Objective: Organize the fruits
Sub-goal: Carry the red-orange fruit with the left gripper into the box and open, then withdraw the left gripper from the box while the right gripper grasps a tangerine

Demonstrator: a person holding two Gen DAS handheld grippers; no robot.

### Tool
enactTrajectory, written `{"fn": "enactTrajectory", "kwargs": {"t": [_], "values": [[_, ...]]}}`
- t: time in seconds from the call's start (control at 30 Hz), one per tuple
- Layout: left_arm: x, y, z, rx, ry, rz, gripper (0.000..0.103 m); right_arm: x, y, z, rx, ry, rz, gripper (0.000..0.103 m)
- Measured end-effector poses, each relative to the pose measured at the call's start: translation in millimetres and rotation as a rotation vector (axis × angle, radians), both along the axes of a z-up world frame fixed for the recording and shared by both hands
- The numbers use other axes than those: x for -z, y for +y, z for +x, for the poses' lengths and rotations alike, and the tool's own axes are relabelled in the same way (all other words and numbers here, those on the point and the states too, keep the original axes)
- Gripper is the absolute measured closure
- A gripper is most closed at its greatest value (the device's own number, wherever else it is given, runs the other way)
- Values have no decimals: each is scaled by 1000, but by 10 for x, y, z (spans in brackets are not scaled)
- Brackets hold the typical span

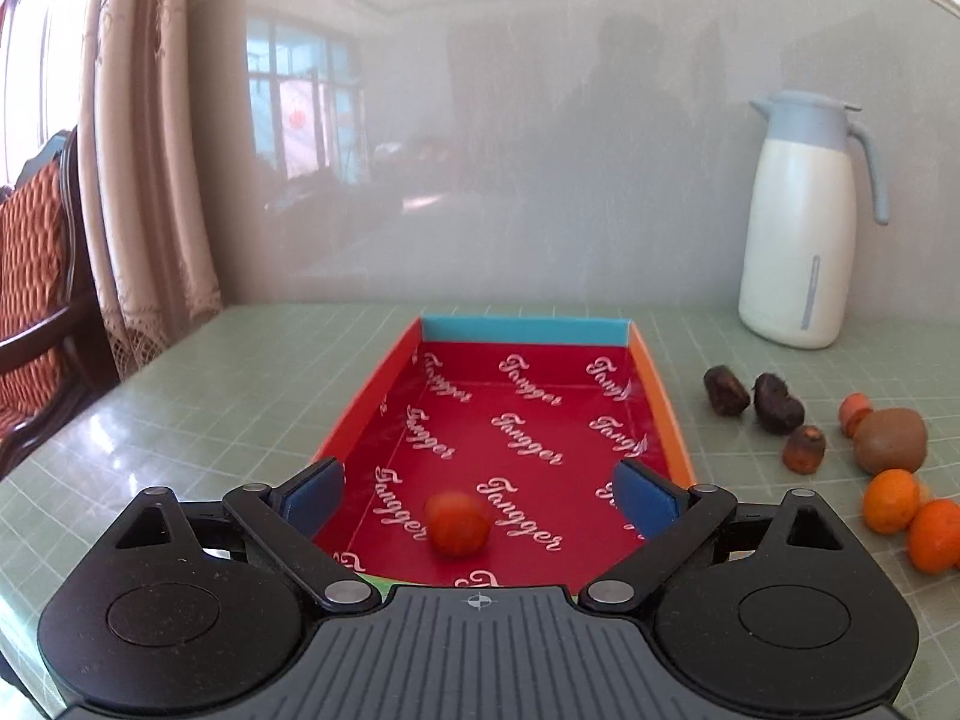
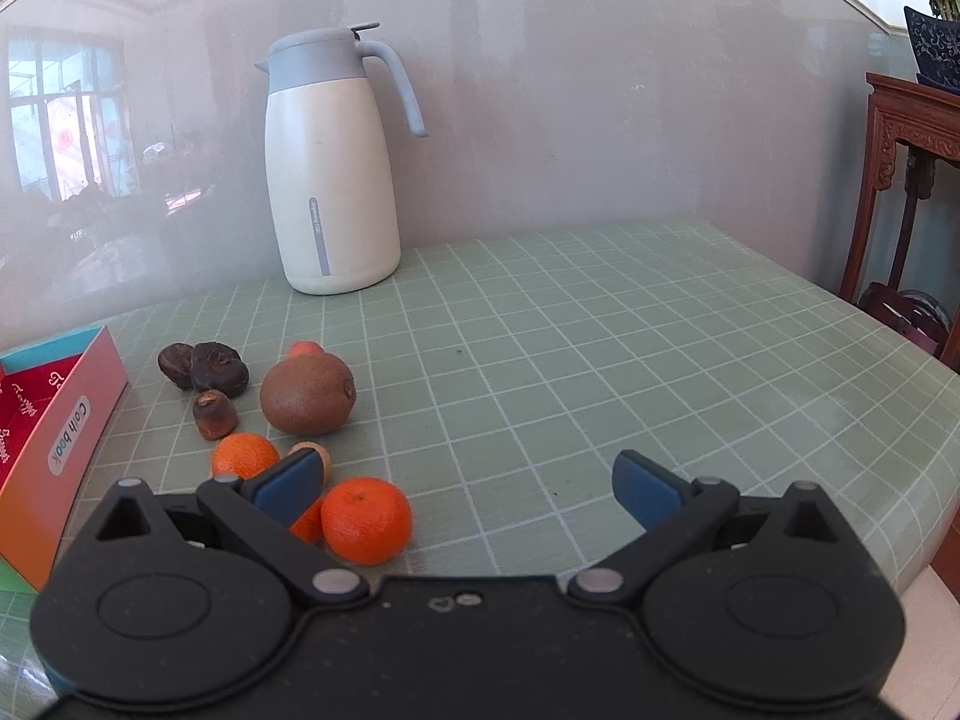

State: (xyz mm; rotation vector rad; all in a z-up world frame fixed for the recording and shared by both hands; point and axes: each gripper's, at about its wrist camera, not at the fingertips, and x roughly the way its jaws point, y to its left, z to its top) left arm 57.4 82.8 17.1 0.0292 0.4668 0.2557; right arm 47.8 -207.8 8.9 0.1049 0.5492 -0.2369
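Note:
A shallow box with a red printed floor [image 1: 528,327] lies on the green checked table. In it a small red-orange fruit [image 1: 458,523] shows blurred, low between the fingers of my left gripper [image 1: 477,471], which is open and touches nothing. To the box's right lies a kiwi [image 1: 890,440] [image 2: 307,397] with two mandarins [image 1: 892,501] [image 2: 366,519] and three dark brown fruits [image 1: 778,403] [image 2: 219,367]. My right gripper [image 2: 467,459] is open and empty over bare table. Its left finger [image 2: 288,483] is beside the near mandarin and hides part of another orange fruit.
A white jug with a grey-blue lid [image 1: 798,228] [image 2: 333,180] stands against the wall behind the fruit. A chair [image 1: 30,300] and curtain are off the table's left edge. A carved wooden stand [image 2: 900,180] is past the right edge.

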Motion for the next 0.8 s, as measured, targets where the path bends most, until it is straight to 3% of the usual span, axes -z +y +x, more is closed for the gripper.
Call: {"fn": "enactTrajectory", "kwargs": {"t": [0.3, 0.57, 0.67, 0.8], "values": [[-163, -34, -283, 6, -73, 57, 0, 36, -108, -13, 0, 21, 1, 0], [-203, 29, -542, -13, -118, 70, 0, 81, -156, -20, -59, 28, 40, 0], [-207, 78, -569, -26, -123, 61, 0, 88, -107, -3, -107, 26, 49, 6], [-209, 156, -571, -42, -123, 40, 0, 116, -62, 80, -145, 50, 71, 22]]}}
